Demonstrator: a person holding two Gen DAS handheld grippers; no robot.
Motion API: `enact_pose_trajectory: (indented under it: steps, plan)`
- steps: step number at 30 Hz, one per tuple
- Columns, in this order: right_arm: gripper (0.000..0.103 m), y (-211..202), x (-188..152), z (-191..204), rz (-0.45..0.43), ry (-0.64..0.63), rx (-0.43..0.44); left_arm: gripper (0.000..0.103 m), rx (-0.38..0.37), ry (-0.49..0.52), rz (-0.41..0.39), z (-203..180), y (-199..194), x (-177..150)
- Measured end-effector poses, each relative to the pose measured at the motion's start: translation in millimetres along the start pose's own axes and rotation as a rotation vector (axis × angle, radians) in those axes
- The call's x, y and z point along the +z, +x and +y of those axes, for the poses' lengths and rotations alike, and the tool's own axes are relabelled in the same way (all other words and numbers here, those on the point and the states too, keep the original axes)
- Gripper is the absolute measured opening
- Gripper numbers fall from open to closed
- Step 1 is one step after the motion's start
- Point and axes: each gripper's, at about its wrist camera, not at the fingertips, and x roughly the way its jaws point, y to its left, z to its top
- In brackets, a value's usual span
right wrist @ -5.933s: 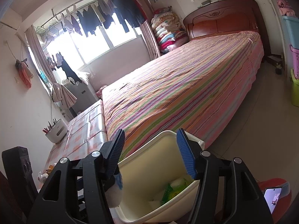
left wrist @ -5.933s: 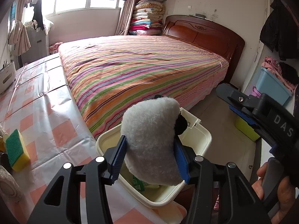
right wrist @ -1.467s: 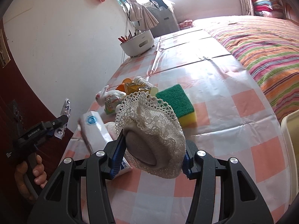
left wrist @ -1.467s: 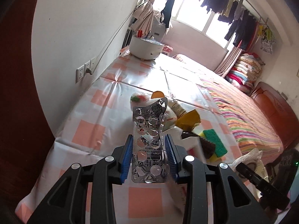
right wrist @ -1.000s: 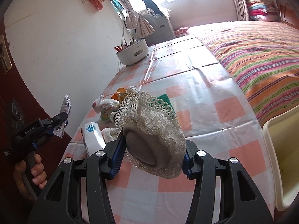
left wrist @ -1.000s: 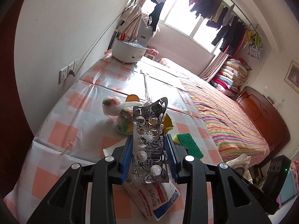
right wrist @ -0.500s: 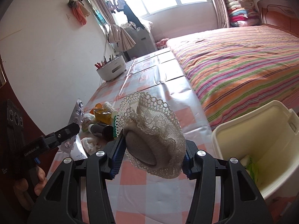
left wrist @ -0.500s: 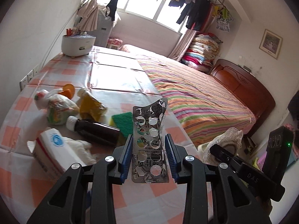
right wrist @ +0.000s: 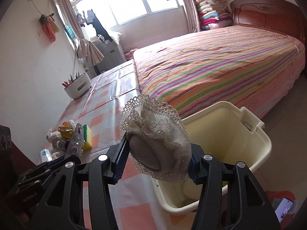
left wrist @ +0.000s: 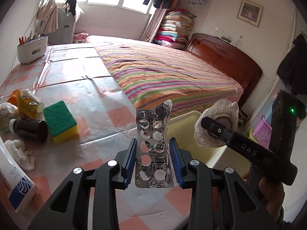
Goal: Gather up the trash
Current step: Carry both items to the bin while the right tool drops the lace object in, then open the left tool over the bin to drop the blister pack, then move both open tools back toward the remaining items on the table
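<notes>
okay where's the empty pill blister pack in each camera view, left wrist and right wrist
Left wrist: the blister pack stands upright at bottom centre, clamped in the left gripper.
Right wrist: the same pack shows edge-on at lower left, above the table.
Shared landmark: the green and yellow sponge on the checked tablecloth, left of the pack in one, right in the other.
</notes>
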Motion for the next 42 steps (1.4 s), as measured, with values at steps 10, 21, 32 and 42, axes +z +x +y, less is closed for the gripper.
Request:
enact_pose_trajectory:
  steps: [10, 21, 32, 42]
  plan:
    - [0.066, -23, 6, -30, -0.061, 0.109, 0.004, 0.034, -0.03, 0.064, 0.05, -36, 25, -5]
    - [0.069, -56, 14, -54, -0.218, 0.232, 0.009, 0.034, -0.066, 0.139, 0.117, -75, 65, -3]
    - [0.07, -65, 14, -75, -0.267, 0.297, -0.003, 0.034, -0.066, 0.197, 0.143, -102, 92, -2]
    - [0.071, -69, 9, -85, -0.281, 0.32, -0.027, 0.067, -0.02, 0.221, 0.131, -107, 92, -2]
